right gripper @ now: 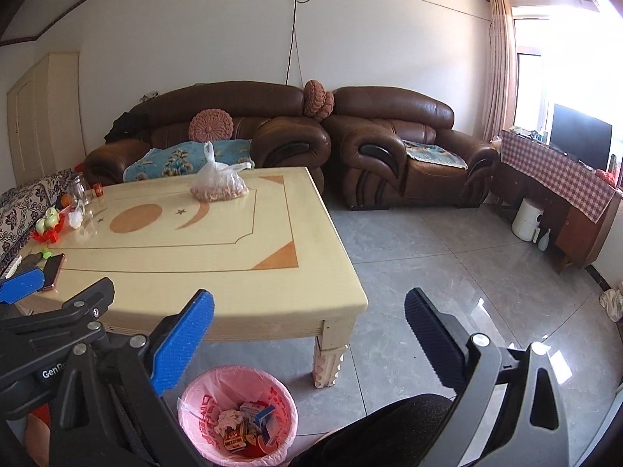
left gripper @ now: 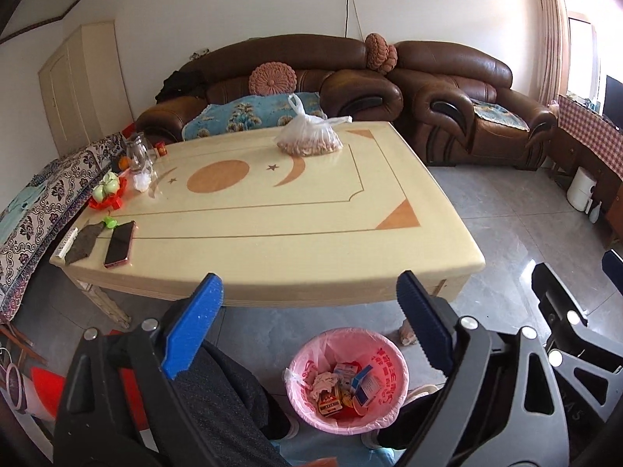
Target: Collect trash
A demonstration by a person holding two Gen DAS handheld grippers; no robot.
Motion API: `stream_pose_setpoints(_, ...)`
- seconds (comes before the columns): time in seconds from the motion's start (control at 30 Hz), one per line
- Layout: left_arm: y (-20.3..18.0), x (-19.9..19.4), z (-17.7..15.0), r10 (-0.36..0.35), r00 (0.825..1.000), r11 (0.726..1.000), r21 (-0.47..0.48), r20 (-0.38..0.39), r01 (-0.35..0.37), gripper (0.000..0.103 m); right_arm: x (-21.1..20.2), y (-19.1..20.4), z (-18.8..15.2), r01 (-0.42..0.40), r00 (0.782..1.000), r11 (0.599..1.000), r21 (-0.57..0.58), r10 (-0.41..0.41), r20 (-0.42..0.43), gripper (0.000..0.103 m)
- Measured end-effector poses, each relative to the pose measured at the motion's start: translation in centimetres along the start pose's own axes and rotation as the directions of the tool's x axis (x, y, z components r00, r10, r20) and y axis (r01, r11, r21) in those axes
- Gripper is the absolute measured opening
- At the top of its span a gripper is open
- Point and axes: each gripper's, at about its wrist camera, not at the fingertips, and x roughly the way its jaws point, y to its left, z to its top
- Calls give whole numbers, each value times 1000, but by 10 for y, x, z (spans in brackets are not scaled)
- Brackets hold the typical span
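Observation:
A bin with a pink liner (left gripper: 399, 366) (right gripper: 189, 401) stands on the floor in front of the table, between a person's knees. In it lie small cardboard boxes (left gripper: 364, 385) (right gripper: 263, 420) and crumpled paper (left gripper: 323, 381). My left gripper (left gripper: 309, 276) hangs above the bin, open, with nothing between its blue fingers (left gripper: 194, 327). My right gripper (right gripper: 309, 294) is beside it on the right, also open and empty. A crumpled white tissue (left gripper: 141, 181) (right gripper: 75, 218) lies at the table's left side.
The cream table (left gripper: 292, 210) (right gripper: 218, 257) carries a plastic bag of nuts (left gripper: 309, 136), a phone (left gripper: 120, 243), a grey cloth (left gripper: 83, 243), a red fruit tray (left gripper: 107, 192) and a glass jar (left gripper: 137, 153). Brown sofas (right gripper: 389, 148) stand behind; grey floor (right gripper: 447, 272) lies to the right.

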Motion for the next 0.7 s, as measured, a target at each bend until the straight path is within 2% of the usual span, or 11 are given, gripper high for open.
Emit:
stream_pose_setpoints(0.27,3,-19,3,-15,999,1000,-24,35,15,89,-19,-2,6,21,999,1000,11,-21,48,96)
stream_pose_setpoints(0.7,7,-26,0,2,999,999,-35,48,0,89,-23,-1,7,11,999,1000,14,-12,52,96)
